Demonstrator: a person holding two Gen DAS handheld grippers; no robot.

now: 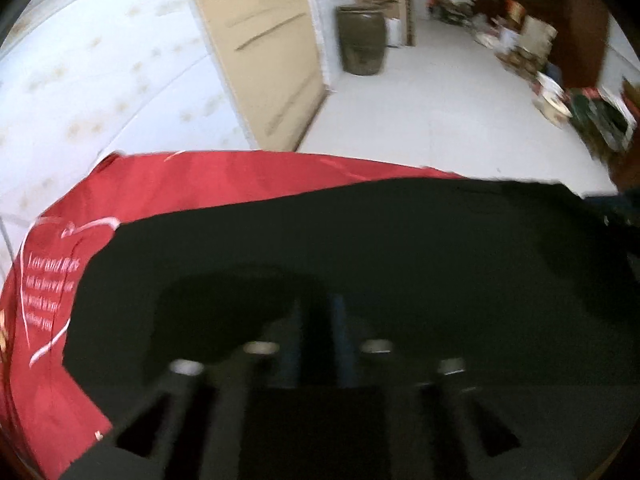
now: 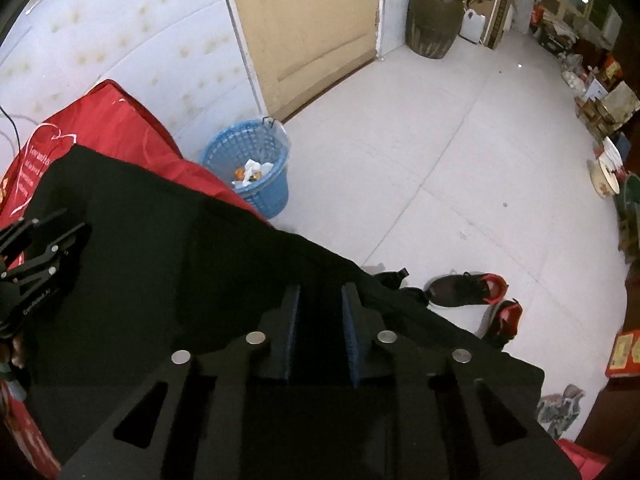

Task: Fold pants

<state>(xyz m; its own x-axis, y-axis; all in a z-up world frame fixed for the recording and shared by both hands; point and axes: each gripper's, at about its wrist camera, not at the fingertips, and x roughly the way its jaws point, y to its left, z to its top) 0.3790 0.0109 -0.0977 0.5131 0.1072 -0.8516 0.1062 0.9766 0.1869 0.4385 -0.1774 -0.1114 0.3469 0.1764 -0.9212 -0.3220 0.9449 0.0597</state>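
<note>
The black pants (image 1: pixel 400 248) lie spread on a red cloth with white lettering (image 1: pixel 200 176). My left gripper (image 1: pixel 316 320) points down onto the dark fabric near its left part, blurred, with its fingers drawn together and shut on the pants. The right wrist view shows the same pants (image 2: pixel 160 240) running across the red cloth (image 2: pixel 120 128), with the left gripper (image 2: pixel 78 236) resting on them at the far left. My right gripper (image 2: pixel 320 292) sits at the pants' far edge. Its blue pads stand a narrow gap apart, black fabric filling the gap.
A blue waste basket (image 2: pixel 256 160) stands on the floor just beyond the red cloth. A pair of black and red shoes (image 2: pixel 468 288) lies right of the pants' edge. Farther off are a tan door (image 2: pixel 312 20), a dark jar (image 2: pixel 430 20) and clutter along the right wall.
</note>
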